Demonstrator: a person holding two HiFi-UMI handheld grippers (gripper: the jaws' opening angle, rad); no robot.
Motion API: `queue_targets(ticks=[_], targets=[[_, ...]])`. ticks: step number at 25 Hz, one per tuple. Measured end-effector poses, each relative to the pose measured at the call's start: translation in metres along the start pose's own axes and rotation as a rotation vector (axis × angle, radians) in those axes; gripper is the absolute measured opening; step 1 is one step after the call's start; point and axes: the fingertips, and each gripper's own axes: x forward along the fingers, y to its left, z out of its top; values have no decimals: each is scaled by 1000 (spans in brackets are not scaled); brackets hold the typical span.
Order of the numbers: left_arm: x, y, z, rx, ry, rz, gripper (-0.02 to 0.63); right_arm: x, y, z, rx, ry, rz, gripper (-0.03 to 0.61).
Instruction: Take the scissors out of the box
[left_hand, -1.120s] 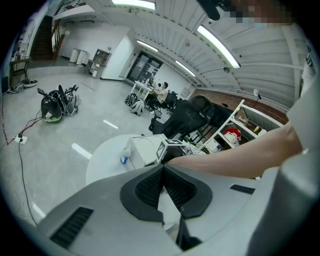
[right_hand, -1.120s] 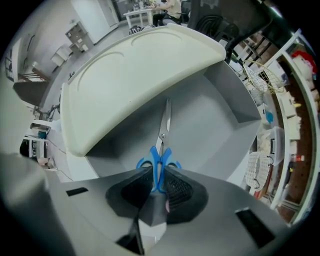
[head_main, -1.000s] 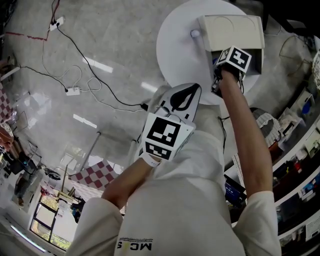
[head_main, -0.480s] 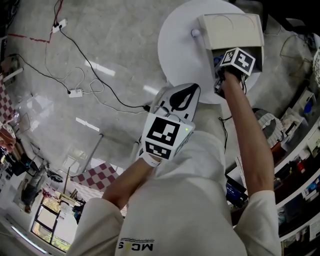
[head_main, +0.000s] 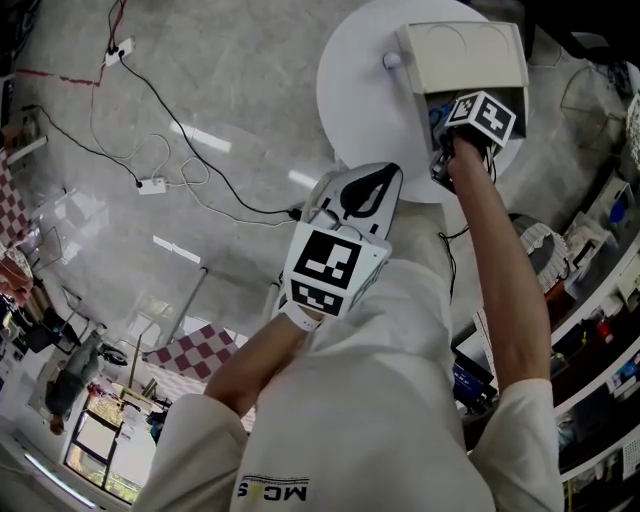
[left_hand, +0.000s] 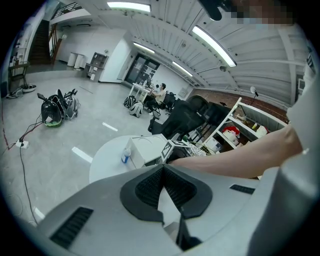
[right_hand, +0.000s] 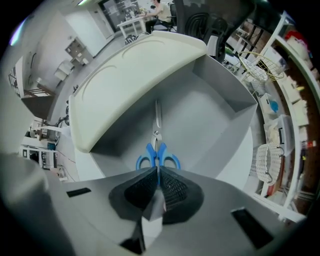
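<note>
Now my right gripper (right_hand: 158, 171) has edged slightly farther into the open cream plastic box (right_hand: 220, 100) on the round white table (head_main: 360, 90). Its 2 jaws are pinched together on the blue-handled steel scissors (right_hand: 157, 150), right where the handle loops meet. The scissors lie flat on the box floor, blades pointing far. I'd call that grasp made, with the lift to come. My left gripper (left_hand: 162, 172) hangs near me, closed and empty.

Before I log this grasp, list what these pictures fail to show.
Head view: scissors hidden inside the box behind the marker cube of the right gripper.
Right gripper view: handle ends covered by the shut claw tips.
Left gripper view: bottle label too small.
</note>
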Motion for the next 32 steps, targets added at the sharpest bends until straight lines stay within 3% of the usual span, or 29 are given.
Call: queue_targets(ticks=[3,6,25,32], targets=[[-2,3,-2,-4,6,6,11,2,3,0,6,13,9,77],[-2,6,-1,-9,2,10,11,5,10,1,18,38,39,154],[-8,10,-1,-30,-5,27,11,15,3,1,-88,123,-102,144],[-8,9,1,-22,-5,28,11,14,5,0,-127,101,-78,134]])
